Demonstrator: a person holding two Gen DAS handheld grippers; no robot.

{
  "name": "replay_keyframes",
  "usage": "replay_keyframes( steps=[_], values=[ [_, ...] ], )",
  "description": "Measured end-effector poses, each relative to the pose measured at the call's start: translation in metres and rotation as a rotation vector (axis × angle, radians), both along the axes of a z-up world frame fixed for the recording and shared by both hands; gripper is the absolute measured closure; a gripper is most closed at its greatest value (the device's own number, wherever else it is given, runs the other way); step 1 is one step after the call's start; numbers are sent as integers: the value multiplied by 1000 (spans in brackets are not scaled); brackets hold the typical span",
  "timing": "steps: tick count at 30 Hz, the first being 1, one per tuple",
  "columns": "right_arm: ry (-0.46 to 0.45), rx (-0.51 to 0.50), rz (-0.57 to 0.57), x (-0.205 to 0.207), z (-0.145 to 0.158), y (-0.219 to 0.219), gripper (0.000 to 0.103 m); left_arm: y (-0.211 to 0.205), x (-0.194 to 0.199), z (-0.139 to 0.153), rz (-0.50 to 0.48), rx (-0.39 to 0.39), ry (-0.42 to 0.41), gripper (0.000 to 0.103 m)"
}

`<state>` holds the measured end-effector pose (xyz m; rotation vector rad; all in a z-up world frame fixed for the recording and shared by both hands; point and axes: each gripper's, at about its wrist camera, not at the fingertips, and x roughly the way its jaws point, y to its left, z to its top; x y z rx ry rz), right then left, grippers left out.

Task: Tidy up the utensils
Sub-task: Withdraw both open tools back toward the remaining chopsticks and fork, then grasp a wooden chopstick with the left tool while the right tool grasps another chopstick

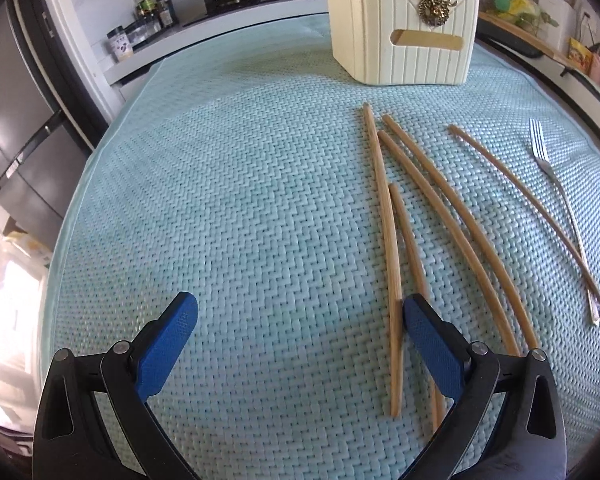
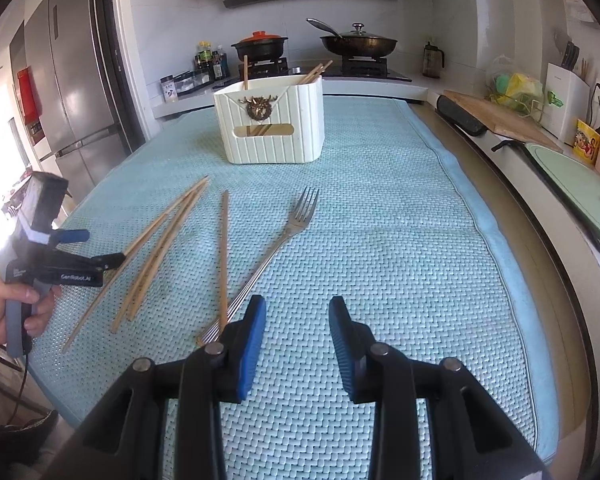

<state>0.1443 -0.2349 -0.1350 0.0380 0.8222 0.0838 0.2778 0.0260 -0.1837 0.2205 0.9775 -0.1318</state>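
Wooden chopsticks (image 1: 392, 264) lie loose, well short of the white holder (image 1: 400, 28); left tongs (image 1: 300, 316) gape empty, right tongs (image 2: 296, 312) likewise, so pinch one stick mid-length.

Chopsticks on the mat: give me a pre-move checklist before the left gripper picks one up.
1. Left gripper open: ok, jaws spread wide, nothing between them.
2. Left gripper lined up on a chopstick: not ok, the nearest chopstick lies by its right finger, outside the gap.
3. Chopsticks separated enough for a single pick: cannot tell, several lie close together.
4. White holder upright with its top open: ok, some chopsticks already stand inside.
5. Right gripper out of the way: ok, open and empty, near the fork handle.
6. Single chopstick crossing the fork handle: not ok for a clean fork pick.
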Motion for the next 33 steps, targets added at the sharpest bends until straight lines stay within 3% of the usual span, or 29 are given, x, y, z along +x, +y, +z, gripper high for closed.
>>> replay_keyframes(
  steps=[9,15,22,27,29,31,33],
  values=[
    [101,24,188,56,-13,37,70,-17,60,-1,-31,-37,37,2],
    [157,53,233,111,-26,50,69,-28,94,0,-49,-65,68,6],
    [249,54,288,170,-50,70,69,-38,119,4,-54,-104,115,25],
    [273,-9,275,201,-61,85,70,-46,122,7,-66,-90,123,31],
    [285,-11,261,212,-62,90,71,-47,122,8,-72,-98,129,40],
    [300,-22,244,219,-62,94,88,-51,118,10,-81,-100,129,50],
    [304,-26,236,222,-63,96,96,-56,113,11,-96,-101,125,64]
  ],
)
